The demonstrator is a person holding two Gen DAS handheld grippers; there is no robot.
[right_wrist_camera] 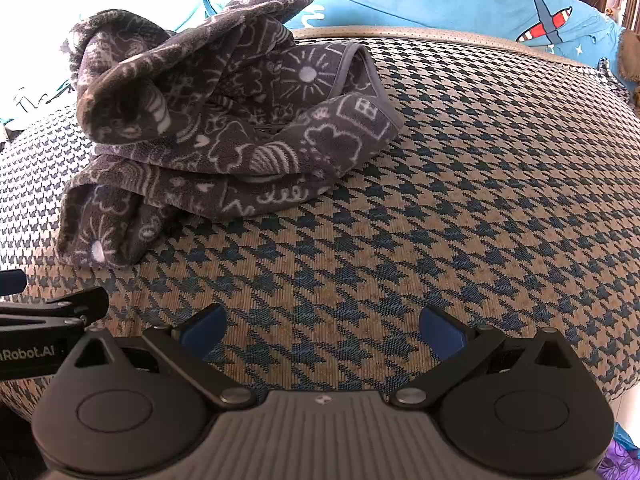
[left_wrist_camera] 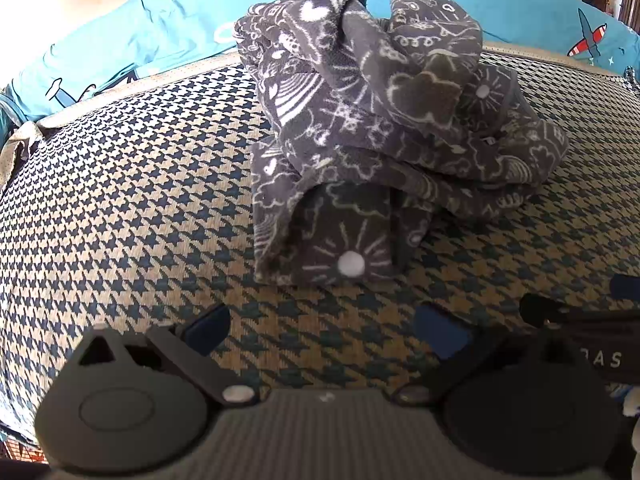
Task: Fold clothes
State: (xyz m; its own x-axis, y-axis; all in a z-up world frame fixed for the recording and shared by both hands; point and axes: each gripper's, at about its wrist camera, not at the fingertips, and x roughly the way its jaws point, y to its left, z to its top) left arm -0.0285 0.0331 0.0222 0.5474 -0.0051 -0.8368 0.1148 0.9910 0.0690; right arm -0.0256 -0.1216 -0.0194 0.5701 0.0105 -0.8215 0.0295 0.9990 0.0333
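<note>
I'm looking across a bed-like cushion covered in woven houndstooth fabric (left_wrist_camera: pixel 120 200), tan and dark blue, with a bright blue cartoon-printed quilt (left_wrist_camera: pixel 132 28) bunched along its far edge.

From the left wrist camera, my left hand-held gripper (left_wrist_camera: pixel 324 328) hangs low over the weave, its blue-padded fingers spread wide with nothing between them. The dark grey fleece garment with white doodle print (left_wrist_camera: pixel 360 120) lies straight ahead and slightly right of this gripper, a short way beyond the fingertips. It is a rumpled heap, not a flat fold: a thick rolled part rises at the back, a layered slab runs off to the right, and a narrow flap with a white sun motif hangs down toward me. The pile looks plush and soft; I'd expect it to sag when lifted. The other gripper's black arm pokes in at the right edge.

From the right wrist camera, my right hand-held gripper (right_wrist_camera: pixel 322 330) also stands wide open and empty over the houndstooth. Here the garment (right_wrist_camera: pixel 208 120) lies ahead and well to the left, its long axis running roughly left to right, with a piped hem edge curling on the near-right side.

I judge the left gripper the nearer one, facing the hanging flap almost head-on. A loose heap like this fits a garment awaiting folding, or a rough fold just released.
</note>
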